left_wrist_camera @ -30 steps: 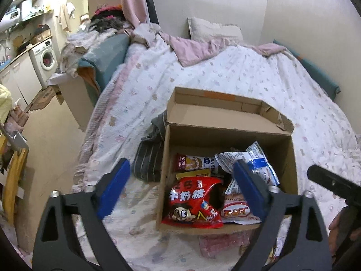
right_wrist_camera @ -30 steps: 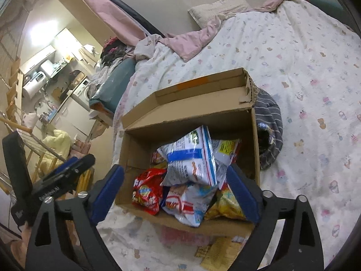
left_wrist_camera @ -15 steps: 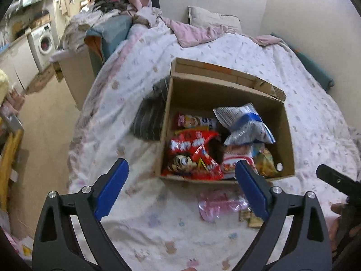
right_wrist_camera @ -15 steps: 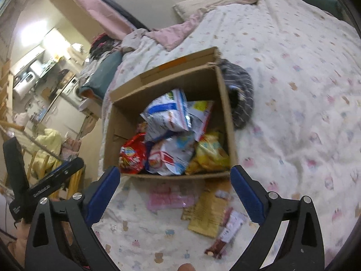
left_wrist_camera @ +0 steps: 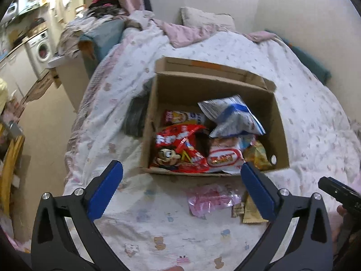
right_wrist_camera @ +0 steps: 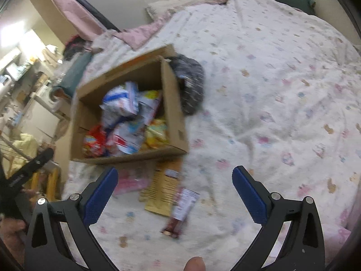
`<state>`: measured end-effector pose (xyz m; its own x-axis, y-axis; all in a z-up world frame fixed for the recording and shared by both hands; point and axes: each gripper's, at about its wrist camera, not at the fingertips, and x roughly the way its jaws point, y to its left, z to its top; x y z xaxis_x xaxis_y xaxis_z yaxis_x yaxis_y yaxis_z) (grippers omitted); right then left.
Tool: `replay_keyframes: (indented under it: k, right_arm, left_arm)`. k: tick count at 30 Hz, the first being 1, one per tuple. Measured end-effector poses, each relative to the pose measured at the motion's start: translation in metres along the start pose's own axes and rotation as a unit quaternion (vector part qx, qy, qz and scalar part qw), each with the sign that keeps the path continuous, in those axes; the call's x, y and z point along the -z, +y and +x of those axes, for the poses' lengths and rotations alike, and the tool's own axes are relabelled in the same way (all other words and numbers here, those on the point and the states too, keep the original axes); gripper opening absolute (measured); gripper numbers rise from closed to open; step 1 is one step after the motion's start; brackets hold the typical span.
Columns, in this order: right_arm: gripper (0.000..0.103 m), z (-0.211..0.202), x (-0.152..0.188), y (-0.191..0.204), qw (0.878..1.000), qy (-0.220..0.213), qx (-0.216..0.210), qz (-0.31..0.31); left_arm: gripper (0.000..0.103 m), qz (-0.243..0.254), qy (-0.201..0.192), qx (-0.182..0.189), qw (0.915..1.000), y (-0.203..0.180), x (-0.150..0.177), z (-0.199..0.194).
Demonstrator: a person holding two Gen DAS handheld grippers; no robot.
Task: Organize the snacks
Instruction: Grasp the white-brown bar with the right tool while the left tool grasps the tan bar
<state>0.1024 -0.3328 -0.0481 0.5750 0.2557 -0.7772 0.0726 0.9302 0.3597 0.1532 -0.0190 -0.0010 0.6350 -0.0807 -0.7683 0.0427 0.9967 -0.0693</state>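
An open cardboard box (left_wrist_camera: 153, 122) (right_wrist_camera: 174, 117) sits on the bed, holding a red snack bag (left_wrist_camera: 178, 144), a white and blue bag (left_wrist_camera: 232, 117) and several other packets. In front of it on the quilt lie a pink packet (left_wrist_camera: 209, 199) (right_wrist_camera: 130, 184), a tan packet (right_wrist_camera: 164, 187) and a dark red bar (right_wrist_camera: 180, 212). My left gripper (left_wrist_camera: 180, 192) is open and empty, hovering short of the box. My right gripper (right_wrist_camera: 174, 194) is open and empty above the loose packets.
A dark striped cloth (left_wrist_camera: 135, 117) (right_wrist_camera: 190, 85) lies against the box's far side. The patterned quilt (right_wrist_camera: 282, 90) spreads to the right, pillow (left_wrist_camera: 205, 20) at the head. The bed edge drops to the floor (left_wrist_camera: 45, 135) on the left; washing machine (left_wrist_camera: 41, 49) beyond.
Both grippers have pulled back and up from the box, so the loose packets on the quilt in front of it have come into view. The right view has swung to the right.
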Motion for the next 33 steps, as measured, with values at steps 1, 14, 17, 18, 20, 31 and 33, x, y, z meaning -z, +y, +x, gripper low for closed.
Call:
replay_keyframes:
  k: [1, 14, 17, 18, 20, 31, 33]
  right_arm:
    - [0.103, 0.001, 0.002, -0.004, 1.0, 0.006, 0.005, 0.003]
    - [0.102, 0.059, 0.022, -0.026, 0.989, 0.143, -0.006, 0.049]
    - [0.087, 0.084, 0.034, -0.023, 0.98, 0.186, -0.027, 0.069]
    - [0.082, 0.091, 0.037, -0.021, 0.978, 0.196, -0.03, 0.069]
    - [0.076, 0.106, 0.044, -0.014, 0.973, 0.22, -0.025, 0.061]
    - [0.02, 0.102, 0.048, -0.004, 0.977, 0.212, 0.011, 0.024]
    - [0.019, 0.09, 0.045, -0.005, 0.98, 0.198, 0.008, 0.02]
  left_arm:
    - [0.103, 0.004, 0.008, 0.001, 1.0, -0.002, 0.001, 0.004]
    - [0.103, 0.01, 0.05, 0.021, 0.9985, -0.007, 0.01, 0.022]
    - [0.103, 0.019, 0.038, 0.014, 0.999, -0.009, 0.011, 0.017]
    - [0.103, 0.019, 0.039, 0.014, 0.999, -0.009, 0.011, 0.017]
    - [0.103, 0.017, 0.043, 0.016, 0.9988, -0.007, 0.013, 0.018]
    - [0.103, -0.034, 0.093, 0.015, 0.995, 0.022, 0.019, 0.036]
    - [0.103, -0.04, 0.106, 0.021, 0.9933, 0.02, 0.021, 0.041]
